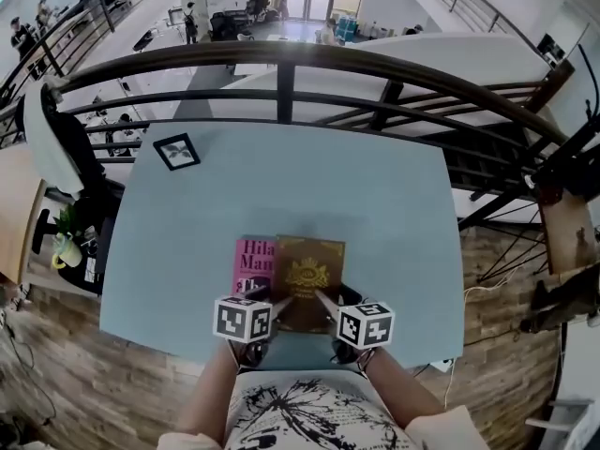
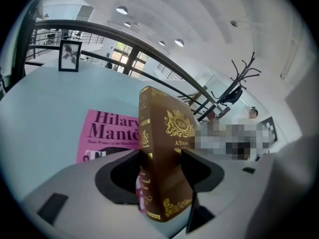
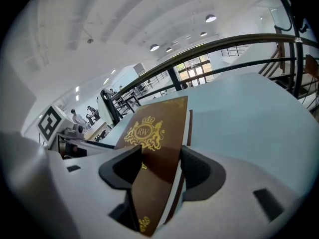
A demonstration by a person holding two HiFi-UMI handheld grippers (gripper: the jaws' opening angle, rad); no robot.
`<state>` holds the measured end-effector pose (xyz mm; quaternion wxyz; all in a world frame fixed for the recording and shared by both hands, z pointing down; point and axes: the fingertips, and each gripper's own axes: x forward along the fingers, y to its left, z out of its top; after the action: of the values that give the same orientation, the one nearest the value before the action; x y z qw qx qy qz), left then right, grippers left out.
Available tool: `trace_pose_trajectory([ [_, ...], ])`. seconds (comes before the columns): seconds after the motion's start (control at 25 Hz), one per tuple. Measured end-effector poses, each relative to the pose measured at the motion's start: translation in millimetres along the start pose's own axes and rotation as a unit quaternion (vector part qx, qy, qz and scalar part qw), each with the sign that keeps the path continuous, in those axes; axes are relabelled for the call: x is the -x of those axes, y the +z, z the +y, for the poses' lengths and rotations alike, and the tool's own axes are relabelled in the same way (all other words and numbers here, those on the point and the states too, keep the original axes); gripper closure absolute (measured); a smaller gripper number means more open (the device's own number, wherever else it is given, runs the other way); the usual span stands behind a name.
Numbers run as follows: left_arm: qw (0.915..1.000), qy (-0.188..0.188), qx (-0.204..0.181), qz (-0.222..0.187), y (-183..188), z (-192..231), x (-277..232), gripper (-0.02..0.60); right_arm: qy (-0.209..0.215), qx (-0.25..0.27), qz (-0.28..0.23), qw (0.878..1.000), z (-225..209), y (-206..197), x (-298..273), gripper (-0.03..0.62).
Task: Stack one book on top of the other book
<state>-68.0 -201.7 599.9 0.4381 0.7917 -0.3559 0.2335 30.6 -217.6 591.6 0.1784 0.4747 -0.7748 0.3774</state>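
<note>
Pale-blue table, bearing a pink book, stands by a dark railing.

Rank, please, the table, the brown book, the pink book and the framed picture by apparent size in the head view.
1. table
2. brown book
3. pink book, though the brown book hides part of it, so their order is unsure
4. framed picture, farthest from the camera
</note>
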Motion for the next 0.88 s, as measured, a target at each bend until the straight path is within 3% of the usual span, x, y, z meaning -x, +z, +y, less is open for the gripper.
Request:
trace_pose_trajectory([
  [0.36, 0.9998, 0.011, 0.011, 0.014, -16, 73, 42, 0.339, 0.010, -0.001, 0.027, 1.000, 65, -20, -54, 0.358],
  [0.88, 0.9983, 0.005, 0.050, 0.028, -30, 108, 37, 0.339, -0.001, -0.028, 0.060, 0.998, 72, -38, -87, 0.356],
])
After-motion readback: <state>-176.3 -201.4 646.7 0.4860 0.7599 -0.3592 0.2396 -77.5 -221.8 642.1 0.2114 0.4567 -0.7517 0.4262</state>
